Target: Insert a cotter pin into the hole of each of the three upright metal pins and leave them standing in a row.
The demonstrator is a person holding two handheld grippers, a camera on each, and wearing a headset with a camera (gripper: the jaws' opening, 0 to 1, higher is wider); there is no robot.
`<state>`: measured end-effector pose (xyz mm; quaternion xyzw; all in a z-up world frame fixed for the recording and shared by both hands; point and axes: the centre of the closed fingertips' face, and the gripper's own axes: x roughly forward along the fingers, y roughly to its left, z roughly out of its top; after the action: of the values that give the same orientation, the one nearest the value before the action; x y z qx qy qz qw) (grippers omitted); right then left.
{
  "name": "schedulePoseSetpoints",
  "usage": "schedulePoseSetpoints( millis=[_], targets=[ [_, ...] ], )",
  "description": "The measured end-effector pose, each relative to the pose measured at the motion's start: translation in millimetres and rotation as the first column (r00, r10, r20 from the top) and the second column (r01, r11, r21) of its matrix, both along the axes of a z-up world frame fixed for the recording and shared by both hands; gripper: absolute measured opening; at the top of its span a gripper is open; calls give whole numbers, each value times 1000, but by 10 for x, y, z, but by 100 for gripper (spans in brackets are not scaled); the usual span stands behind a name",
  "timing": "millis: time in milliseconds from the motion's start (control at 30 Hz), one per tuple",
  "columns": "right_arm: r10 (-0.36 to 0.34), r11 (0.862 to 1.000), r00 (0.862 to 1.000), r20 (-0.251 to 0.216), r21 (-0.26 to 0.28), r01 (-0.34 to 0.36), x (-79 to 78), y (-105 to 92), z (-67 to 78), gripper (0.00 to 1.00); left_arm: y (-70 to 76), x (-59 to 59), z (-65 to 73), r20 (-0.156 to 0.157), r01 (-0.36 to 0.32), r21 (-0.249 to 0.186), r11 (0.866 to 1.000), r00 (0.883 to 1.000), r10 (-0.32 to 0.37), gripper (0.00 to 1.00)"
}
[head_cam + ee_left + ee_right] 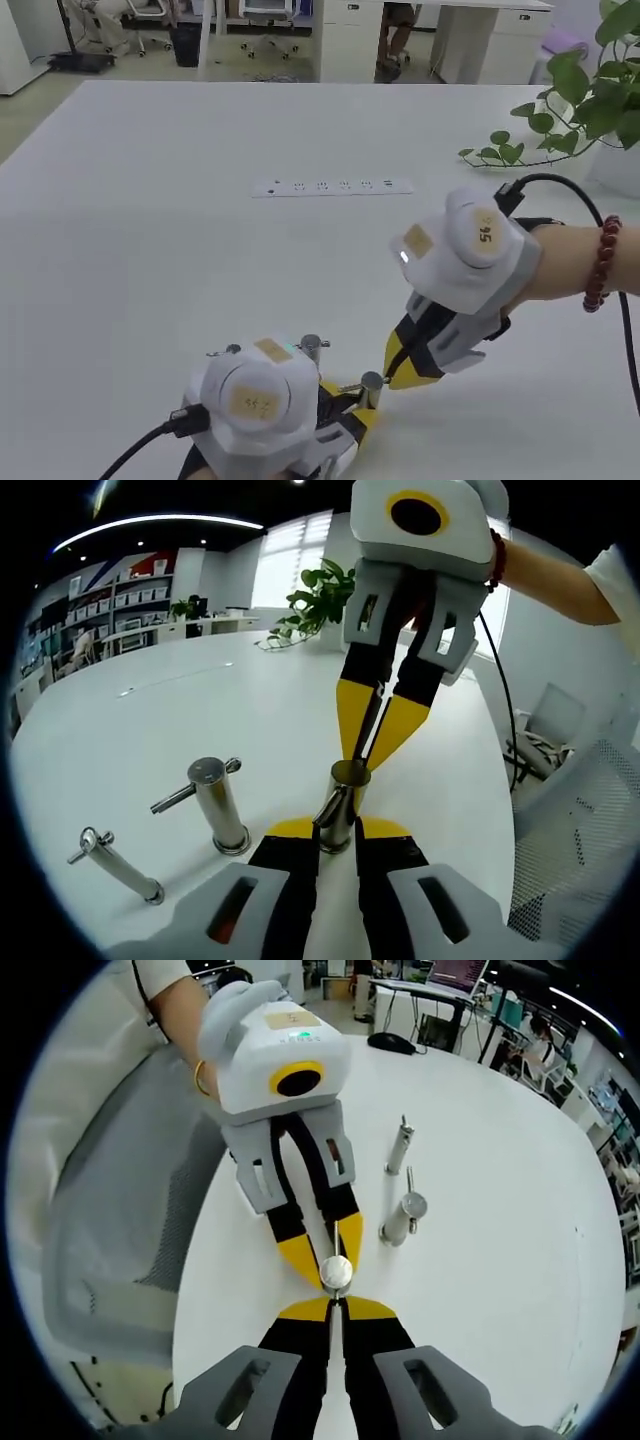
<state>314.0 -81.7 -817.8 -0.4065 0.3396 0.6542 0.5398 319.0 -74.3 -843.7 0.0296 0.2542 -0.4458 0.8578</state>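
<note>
The left hand-held gripper (338,842) clamps the base of an upright metal pin (348,795) on the surface (200,710). The right hand-held gripper (368,750), jaws narrow, pinches a cotter pin (336,1240) that pokes through the hole. Pulling away crookedly could drag it out, or tip the pin into the fitted pin (222,805) beyond. The farthest pin (115,862) looks tilted.

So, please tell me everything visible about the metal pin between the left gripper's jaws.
The metal pin is a short, shiny, steel-looking cylinder with a flat round top. It stands upright on the white table, and the left gripper is shut on its lower part. A thin cotter pin passes through it near the top and sticks out one side; the right gripper, closed, seems to hold the other end.
</note>
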Motion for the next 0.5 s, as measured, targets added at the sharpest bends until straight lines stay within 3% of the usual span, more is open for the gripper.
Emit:
schedulePoseSetpoints(
  millis=[300,500],
  targets=[
    [-14,1000,1000,-6,2,14,-2,10,-2,5,-2,-2,-3,-5,3,-3,1000,1000,-3,12],
    [-91,995,995,-38,29,92,9,63,18,13,-2,-5,-10,-2,2,3,1000,1000,-2,12]
  ],
)
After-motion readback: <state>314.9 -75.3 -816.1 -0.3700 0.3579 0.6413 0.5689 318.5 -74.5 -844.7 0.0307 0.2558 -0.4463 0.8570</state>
